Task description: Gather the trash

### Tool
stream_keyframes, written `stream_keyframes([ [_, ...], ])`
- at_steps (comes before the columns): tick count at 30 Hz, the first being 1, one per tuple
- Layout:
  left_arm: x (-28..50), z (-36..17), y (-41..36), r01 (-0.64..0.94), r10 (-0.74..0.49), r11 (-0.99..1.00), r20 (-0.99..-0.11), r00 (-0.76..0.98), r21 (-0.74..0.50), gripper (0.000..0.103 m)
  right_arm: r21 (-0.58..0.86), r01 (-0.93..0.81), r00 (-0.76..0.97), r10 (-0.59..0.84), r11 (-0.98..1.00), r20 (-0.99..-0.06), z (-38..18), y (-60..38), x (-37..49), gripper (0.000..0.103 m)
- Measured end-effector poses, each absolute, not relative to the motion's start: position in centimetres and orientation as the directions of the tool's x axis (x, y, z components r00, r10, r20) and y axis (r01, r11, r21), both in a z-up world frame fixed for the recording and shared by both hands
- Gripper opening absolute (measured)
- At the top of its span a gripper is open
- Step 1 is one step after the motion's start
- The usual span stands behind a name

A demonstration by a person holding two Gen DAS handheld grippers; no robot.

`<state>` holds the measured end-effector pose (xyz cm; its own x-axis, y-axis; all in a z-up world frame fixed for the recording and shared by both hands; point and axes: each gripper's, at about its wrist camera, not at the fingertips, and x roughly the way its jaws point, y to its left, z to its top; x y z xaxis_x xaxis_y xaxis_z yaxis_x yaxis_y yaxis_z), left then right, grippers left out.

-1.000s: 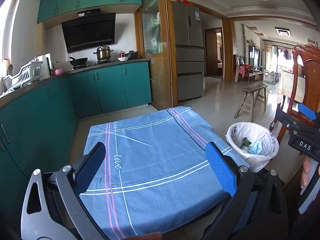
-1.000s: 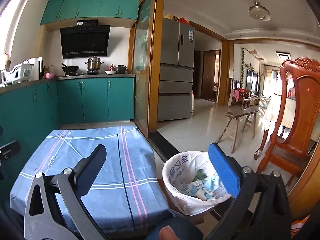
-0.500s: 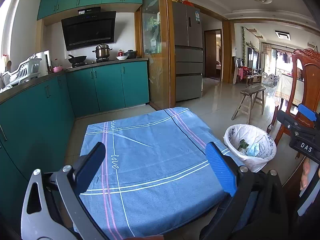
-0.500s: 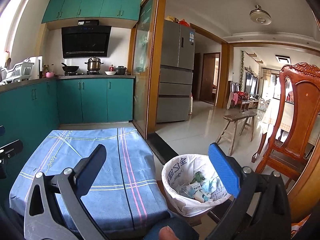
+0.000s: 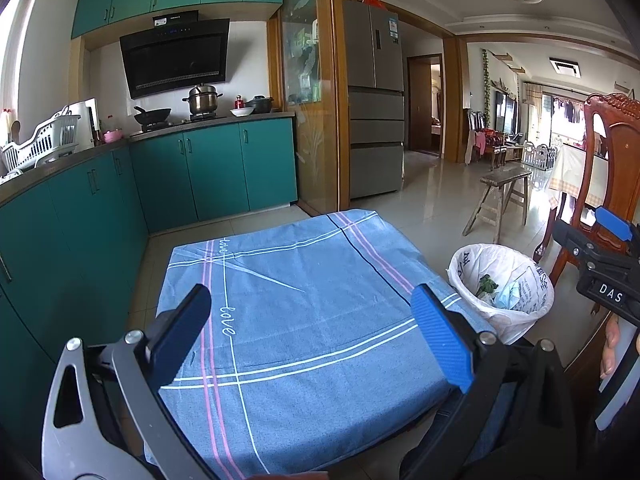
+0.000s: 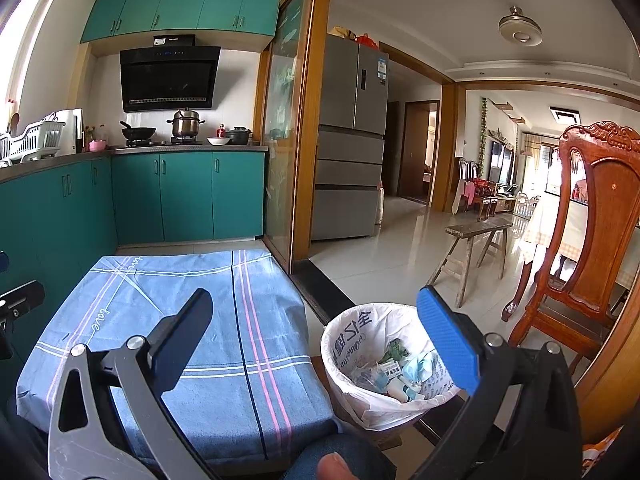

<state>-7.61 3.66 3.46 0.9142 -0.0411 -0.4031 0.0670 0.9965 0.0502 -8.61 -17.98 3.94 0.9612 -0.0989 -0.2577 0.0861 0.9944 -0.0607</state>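
Observation:
A bin lined with a white printed bag (image 6: 372, 364) (image 5: 516, 280) stands on the floor to the right of a low table under a blue striped cloth (image 5: 304, 320) (image 6: 180, 332). Crumpled wrappers, paper and a green scrap (image 6: 400, 372) (image 5: 490, 286) lie inside the bin. My left gripper (image 5: 312, 332) hovers open above the cloth, holding nothing. My right gripper (image 6: 316, 340) hangs open between the table's right edge and the bin, also holding nothing. The cloth shows no loose item on it.
Teal cabinets (image 5: 72, 216) run along the left and back wall. A carved wooden chair (image 6: 592, 248) stands right of the bin, with a wooden bench (image 6: 476, 248) and a grey fridge (image 6: 352, 152) beyond on tiled floor. A person's knee (image 6: 332, 460) shows at the bottom.
Both grippers have tilted up and drawn back slightly, so the table and bin sit lower in view. Nothing was picked up or let go.

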Motion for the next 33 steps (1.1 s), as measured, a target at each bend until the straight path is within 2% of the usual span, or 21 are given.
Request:
stream_keyframes([
  [12, -6.9, 3.0, 4.0, 0.056, -0.027, 0.997, -0.426, 0.904, 0.057, 0.100, -0.061, 0.082, 0.954, -0.096, 0.995, -0.283, 3.2, -17.9, -7.9, 0.100],
  [23, -6.9, 2.7, 3.4, 0.061, -0.021, 0.995, -0.411, 0.911, 0.083, 0.100, -0.056, 0.082, 0.952, -0.095, 0.995, -0.291, 3.0, -18.1, -7.8, 0.100],
  [33, -3.4, 0.6, 3.8, 0.044, 0.014, 0.993, -0.483, 0.875, 0.109, 0.100, -0.050, 0.030, 0.929, -0.046, 0.998, -0.366, 1.6, -17.7, -5.2, 0.100],
])
